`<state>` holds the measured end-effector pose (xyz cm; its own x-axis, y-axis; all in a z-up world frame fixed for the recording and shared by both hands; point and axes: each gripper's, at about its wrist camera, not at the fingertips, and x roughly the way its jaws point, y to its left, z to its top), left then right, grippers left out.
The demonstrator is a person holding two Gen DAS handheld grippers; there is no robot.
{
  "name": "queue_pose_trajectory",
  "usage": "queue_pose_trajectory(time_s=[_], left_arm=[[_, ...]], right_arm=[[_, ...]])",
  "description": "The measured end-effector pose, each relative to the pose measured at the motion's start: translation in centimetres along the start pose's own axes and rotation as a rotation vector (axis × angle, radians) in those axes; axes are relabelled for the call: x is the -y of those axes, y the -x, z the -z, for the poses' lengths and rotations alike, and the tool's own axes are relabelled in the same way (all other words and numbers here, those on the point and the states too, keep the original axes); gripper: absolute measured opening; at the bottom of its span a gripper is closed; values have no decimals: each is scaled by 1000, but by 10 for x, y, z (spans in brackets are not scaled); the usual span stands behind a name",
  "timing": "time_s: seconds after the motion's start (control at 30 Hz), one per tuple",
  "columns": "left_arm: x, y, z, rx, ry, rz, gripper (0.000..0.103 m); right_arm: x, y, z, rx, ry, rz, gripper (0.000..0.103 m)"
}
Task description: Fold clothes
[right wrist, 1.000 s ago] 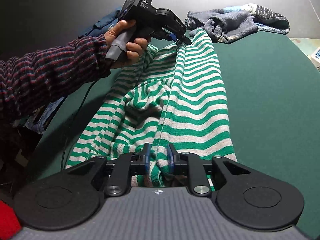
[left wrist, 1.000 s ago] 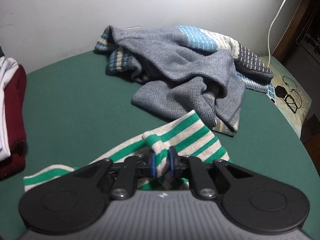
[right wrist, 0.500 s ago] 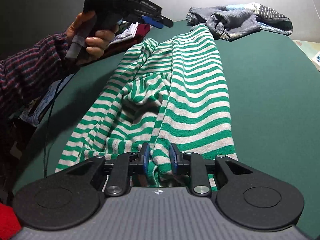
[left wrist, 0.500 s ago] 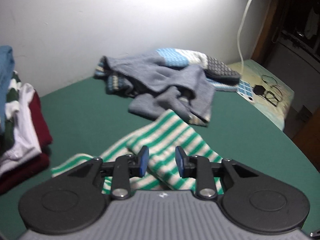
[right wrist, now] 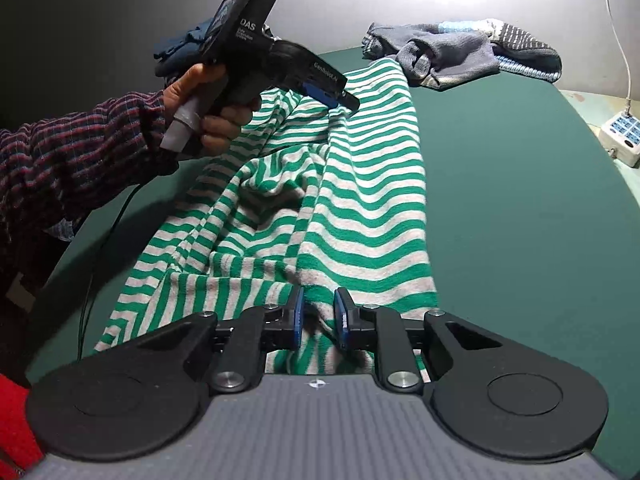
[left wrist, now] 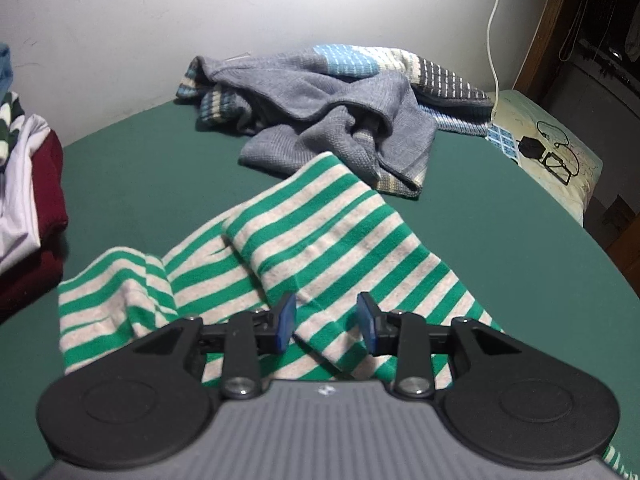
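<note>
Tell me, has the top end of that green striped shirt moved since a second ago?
Yes. The green striped shirt was pinched up by the left gripper, whose jaws have just been opening; its end now lies flat on the green table, below the grey sweater.

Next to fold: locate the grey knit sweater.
In the left wrist view the grey knit sweater lies crumpled at the table's far edge by the wall, just beyond the striped shirt, left of the power strip.

Left gripper (left wrist: pixel 326 322) jaws just opened apart; right gripper (right wrist: pixel 319 317) jaws pinch closer.
</note>
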<state>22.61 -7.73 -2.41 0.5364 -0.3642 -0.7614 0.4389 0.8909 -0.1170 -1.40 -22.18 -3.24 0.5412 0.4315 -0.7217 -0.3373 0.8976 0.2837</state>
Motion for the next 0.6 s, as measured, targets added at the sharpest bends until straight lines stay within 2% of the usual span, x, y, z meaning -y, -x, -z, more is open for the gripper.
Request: queue_pose_trajectory(time_s=[0.1,0.23,0.33,0.4,0.5,0.6], left_arm=[[-10,28,7,39,28,0,50],[-21,72,30,63,65,20,54],[-29,95,59,43,86,49,54],[-27,103,80,18,88,40,54],[-22,112,111,-18,98,26,54],[-23,113,135,-47,157,53,58]], right_arm=[[-3,1,0,9,49,28,21],[8,23,-8,70,0,-26,21],[9,23,-13,89,-2,-38,21],[6,11,-15,86,-1,-30,21],[-1,-8,-16,46,9,-45,22],[-7,-21,-16,15,50,-38,23]])
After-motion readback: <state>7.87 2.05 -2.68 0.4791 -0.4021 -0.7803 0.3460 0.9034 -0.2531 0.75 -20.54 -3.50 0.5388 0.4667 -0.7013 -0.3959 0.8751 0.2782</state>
